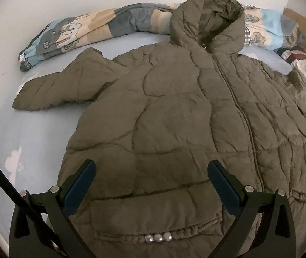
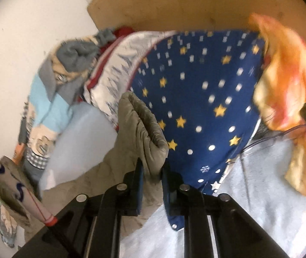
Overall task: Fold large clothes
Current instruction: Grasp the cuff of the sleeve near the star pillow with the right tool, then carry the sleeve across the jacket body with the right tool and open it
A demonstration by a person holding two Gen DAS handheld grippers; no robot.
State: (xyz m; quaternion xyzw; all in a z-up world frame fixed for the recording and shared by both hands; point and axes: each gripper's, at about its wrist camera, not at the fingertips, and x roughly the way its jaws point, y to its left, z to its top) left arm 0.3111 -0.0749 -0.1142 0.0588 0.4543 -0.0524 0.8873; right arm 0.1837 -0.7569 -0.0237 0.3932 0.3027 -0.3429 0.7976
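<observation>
The right tool (image 2: 152, 172) is clamped on the cuff of the jacket's right sleeve (image 2: 146, 133), the padded end pinched between its two blue pads and standing up out of them. Gripping at the cuff makes sense: it is the far end of the sleeve, so carrying it moves the whole sleeve along, and I judge the step in hand to be folding that sleeve in over the body. The view is blurred, which suggests motion, though I cannot tell the direction.

The left tool (image 1: 152, 167) hangs over the lower front of the jacket (image 1: 174, 111) with its fingers wide apart and nothing between them. It sits above the left pocket, near the hem, probably ready to pin the body down or to take the hem once the sleeves are in.

The jacket lies face up on the bed (image 1: 34, 133), zip closed, hood (image 1: 209, 19) toward the wall and hem toward the near edge. Its left sleeve (image 1: 60, 88) is spread out toward the bed's left side, not yet folded. Spread flat like this, the puffy body gives clear fold lines.

A patterned quilt (image 1: 84, 30) is bunched along the wall behind the hood, and a starred blue blanket (image 2: 206, 90) with an orange cloth (image 2: 286, 90) lies at the right side, close to the raised cuff, which could snag there.
</observation>
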